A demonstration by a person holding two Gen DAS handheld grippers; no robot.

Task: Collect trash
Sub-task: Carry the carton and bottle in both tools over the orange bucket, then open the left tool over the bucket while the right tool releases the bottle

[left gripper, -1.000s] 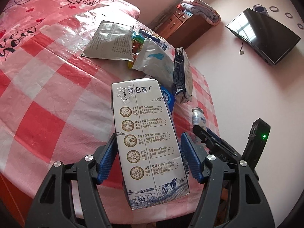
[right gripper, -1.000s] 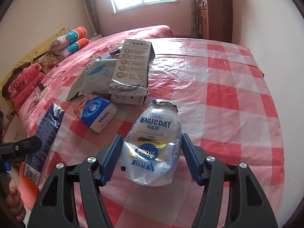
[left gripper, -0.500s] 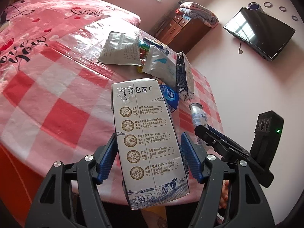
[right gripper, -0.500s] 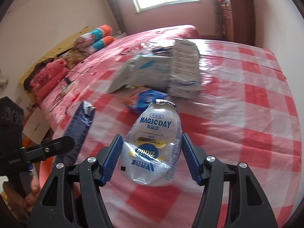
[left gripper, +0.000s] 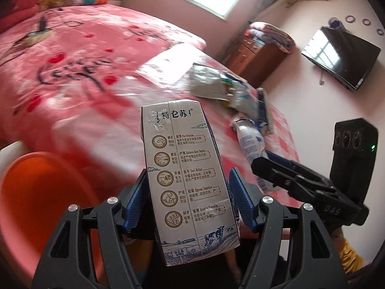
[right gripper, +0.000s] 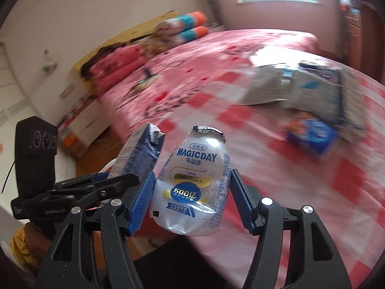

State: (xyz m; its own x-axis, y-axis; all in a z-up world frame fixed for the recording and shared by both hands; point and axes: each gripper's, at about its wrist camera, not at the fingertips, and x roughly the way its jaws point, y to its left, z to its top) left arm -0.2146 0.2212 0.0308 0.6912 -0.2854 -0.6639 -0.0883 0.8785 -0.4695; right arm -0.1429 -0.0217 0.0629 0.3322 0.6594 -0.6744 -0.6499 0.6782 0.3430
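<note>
Left wrist view: the left gripper [left gripper: 189,202] clamps a milk carton [left gripper: 190,183] upright, apparently for dropping into the orange bin [left gripper: 48,192] below-left. The right gripper [right gripper: 191,200] pinches a crumpled yogurt bottle [right gripper: 192,187]. More wrappers [left gripper: 216,84] litter the checked bench [left gripper: 96,120]; nothing blocks the bin.

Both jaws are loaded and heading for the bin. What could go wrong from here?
The left gripper holds the tall milk carton low down, so it may tip out. The right gripper holds a soft crumpled bottle that could slip. Both must clear the orange bin rim close together.
</note>
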